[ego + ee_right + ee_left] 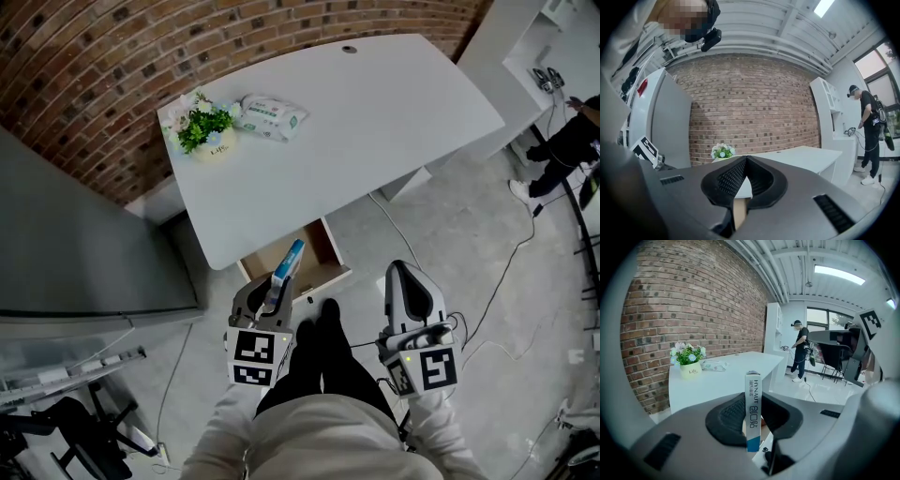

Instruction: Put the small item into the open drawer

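My left gripper (277, 284) clamps the box (290, 260); right gripper (403, 273) closed together, empty; next, lower the box into the drawer (322, 246) just ahead of my fingers (726, 416).

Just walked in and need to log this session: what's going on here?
A person stands at the white desk, one claw in each hand. The left claw grips a slim white-and-blue box upright, by the open wooden drawer under the desk. The right claw is shut and empty. The box isn't in the drawer yet.
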`<control>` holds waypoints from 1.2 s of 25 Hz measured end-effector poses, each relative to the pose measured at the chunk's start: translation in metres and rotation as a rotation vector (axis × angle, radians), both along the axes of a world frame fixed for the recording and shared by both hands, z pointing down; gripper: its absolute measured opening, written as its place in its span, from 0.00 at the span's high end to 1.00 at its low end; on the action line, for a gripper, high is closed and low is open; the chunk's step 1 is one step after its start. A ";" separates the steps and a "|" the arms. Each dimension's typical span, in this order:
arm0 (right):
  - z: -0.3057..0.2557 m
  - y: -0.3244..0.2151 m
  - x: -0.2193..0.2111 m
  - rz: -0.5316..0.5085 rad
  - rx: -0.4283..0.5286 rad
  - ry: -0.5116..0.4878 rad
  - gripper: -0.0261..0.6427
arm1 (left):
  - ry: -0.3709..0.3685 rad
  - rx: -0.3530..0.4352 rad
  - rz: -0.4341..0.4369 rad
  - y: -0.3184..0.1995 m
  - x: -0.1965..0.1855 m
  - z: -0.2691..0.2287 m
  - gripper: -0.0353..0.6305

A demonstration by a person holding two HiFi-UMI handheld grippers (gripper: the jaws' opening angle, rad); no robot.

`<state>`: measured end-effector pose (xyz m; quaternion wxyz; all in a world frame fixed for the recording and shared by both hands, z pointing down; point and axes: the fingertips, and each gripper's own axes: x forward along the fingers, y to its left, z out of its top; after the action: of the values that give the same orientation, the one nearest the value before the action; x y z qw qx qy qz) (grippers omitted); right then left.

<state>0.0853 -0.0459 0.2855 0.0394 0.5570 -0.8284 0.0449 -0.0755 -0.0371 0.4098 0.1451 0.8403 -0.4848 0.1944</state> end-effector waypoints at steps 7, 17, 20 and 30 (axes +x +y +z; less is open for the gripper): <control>0.011 -0.014 0.009 0.002 -0.027 0.002 0.92 | -0.021 -0.030 0.030 -0.014 0.017 0.020 0.81; 0.029 -0.025 0.015 -0.012 -0.061 0.004 0.92 | -0.091 -0.107 0.061 -0.030 0.040 0.078 0.81; 0.037 -0.026 0.017 -0.009 -0.097 0.001 0.92 | -0.129 -0.154 0.064 -0.030 0.042 0.106 0.81; 0.050 -0.038 0.021 -0.008 -0.105 -0.011 0.92 | -0.219 -0.265 0.055 -0.043 0.034 0.171 0.81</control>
<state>0.1060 -0.0843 0.3353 0.0642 0.5507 -0.8273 0.0909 -0.0411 -0.0803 0.5808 0.1953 0.8006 -0.4447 0.3509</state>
